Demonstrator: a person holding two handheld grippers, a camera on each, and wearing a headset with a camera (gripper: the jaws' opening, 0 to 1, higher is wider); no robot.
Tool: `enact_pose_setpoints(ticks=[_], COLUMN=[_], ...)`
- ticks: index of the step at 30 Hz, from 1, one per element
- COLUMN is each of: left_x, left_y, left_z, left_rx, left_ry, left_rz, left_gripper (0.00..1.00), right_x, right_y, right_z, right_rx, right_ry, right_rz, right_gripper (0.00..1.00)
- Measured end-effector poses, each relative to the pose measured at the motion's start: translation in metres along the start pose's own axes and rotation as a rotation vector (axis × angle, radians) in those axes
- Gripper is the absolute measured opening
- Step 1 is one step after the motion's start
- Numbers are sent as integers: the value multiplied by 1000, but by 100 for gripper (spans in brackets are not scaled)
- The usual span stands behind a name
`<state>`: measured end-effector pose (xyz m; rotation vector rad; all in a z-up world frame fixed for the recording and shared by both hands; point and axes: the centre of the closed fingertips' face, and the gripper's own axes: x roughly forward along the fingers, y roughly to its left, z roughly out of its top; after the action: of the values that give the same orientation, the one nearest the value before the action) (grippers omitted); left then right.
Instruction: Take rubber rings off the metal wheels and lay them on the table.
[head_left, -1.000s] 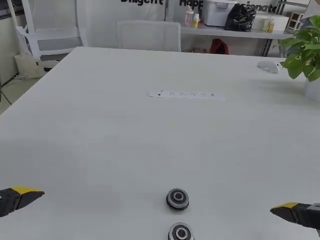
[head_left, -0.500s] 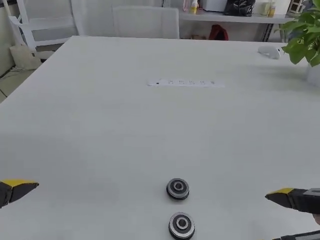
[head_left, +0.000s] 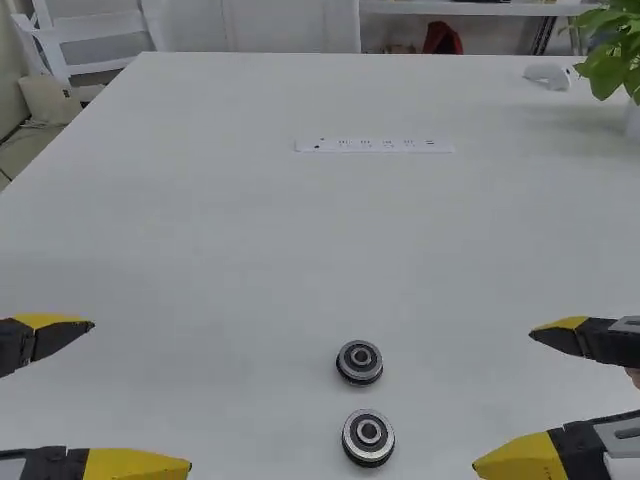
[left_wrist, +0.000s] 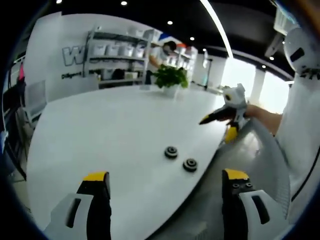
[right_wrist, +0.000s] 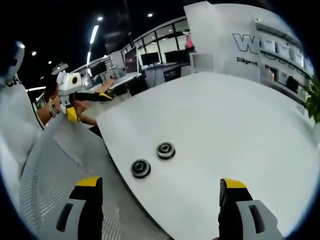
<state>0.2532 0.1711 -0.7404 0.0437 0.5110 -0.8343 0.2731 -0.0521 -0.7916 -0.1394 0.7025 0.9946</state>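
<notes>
Two metal wheels with black rubber rings lie flat on the white table (head_left: 250, 250) near its front edge: the far wheel (head_left: 359, 362) (left_wrist: 171, 152) (right_wrist: 165, 150) and the near wheel (head_left: 368, 438) (left_wrist: 189, 164) (right_wrist: 140, 168). My left gripper (head_left: 140, 395) (left_wrist: 165, 177) hovers open at the left, well apart from both wheels. To their right, my right gripper (head_left: 503, 400) (right_wrist: 160, 184) is likewise open and holds nothing. Each gripper view also catches the other gripper: the right gripper (left_wrist: 225, 117) and the left gripper (right_wrist: 75, 97).
A white power strip (head_left: 375, 146) lies across the table's middle. A potted plant (head_left: 612, 50) and a small white object (head_left: 548, 75) stand at the far right. A white rack (head_left: 80, 40) stands beyond the far left corner.
The head camera has tilted down, so the wheels sit higher in the picture and both grippers' lower jaws have come into view. The wheels have not moved on the table.
</notes>
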Motion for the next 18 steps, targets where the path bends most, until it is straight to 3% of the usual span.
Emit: enact_pose_setpoints(ticks=[4, 6, 10, 14, 18], left_x=[4, 9, 17, 28, 42], left_y=[-4, -10, -23, -36, -41], left_z=[11, 19, 35, 45, 49], left_rx=[35, 61, 106, 191, 224], left_ry=[-7, -7, -17, -24, -7], left_rz=[-15, -34, -81, -147, -174], left_gripper=[93, 93, 95, 91, 90], right_x=[-1, -2, -6, -6, -4], right_y=[3, 12, 17, 20, 24], right_z=[11, 21, 38, 48, 57], right_rx=[-10, 27, 20, 30, 29], right_ry=[-57, -112, -189, -214, -240], right_rz=[26, 97, 147, 179, 210], right_gripper=[93, 91, 87, 86, 85])
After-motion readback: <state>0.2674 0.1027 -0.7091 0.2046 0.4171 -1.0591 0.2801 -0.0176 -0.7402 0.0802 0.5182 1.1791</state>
